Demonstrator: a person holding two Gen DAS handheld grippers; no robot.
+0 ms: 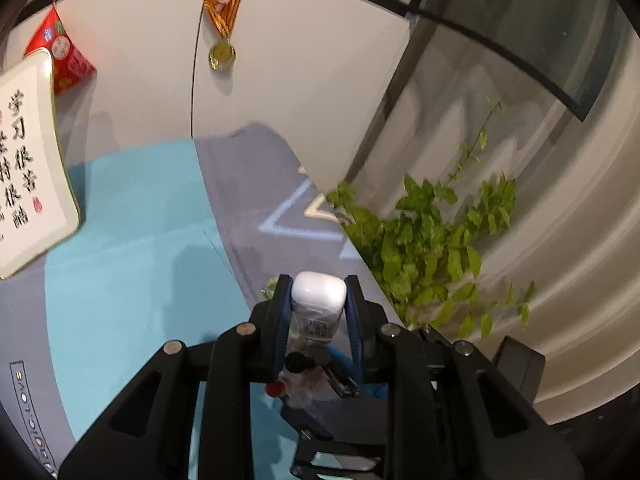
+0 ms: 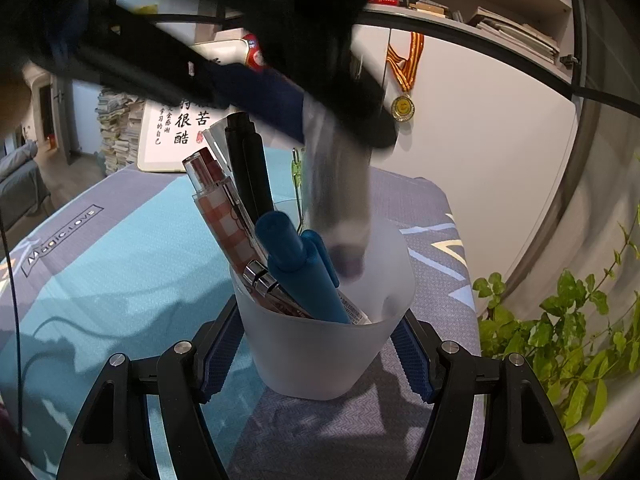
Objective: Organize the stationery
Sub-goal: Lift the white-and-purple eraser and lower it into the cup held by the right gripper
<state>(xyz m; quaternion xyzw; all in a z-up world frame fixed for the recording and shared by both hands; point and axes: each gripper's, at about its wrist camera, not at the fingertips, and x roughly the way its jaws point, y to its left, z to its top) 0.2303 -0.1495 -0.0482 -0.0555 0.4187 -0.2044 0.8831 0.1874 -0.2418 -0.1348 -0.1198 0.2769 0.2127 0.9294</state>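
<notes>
Pens in frosted cup, R gripper clamping it; L gripper gripping white tube.

I look across a table under a blue-and-grey cloth toward a white cabinet, where a medal hangs on a striped ribbon. A framed calligraphy board leans at the left, a leafy plant spills at the right. Book-filled shelves run above; stacked papers rise behind.
</notes>
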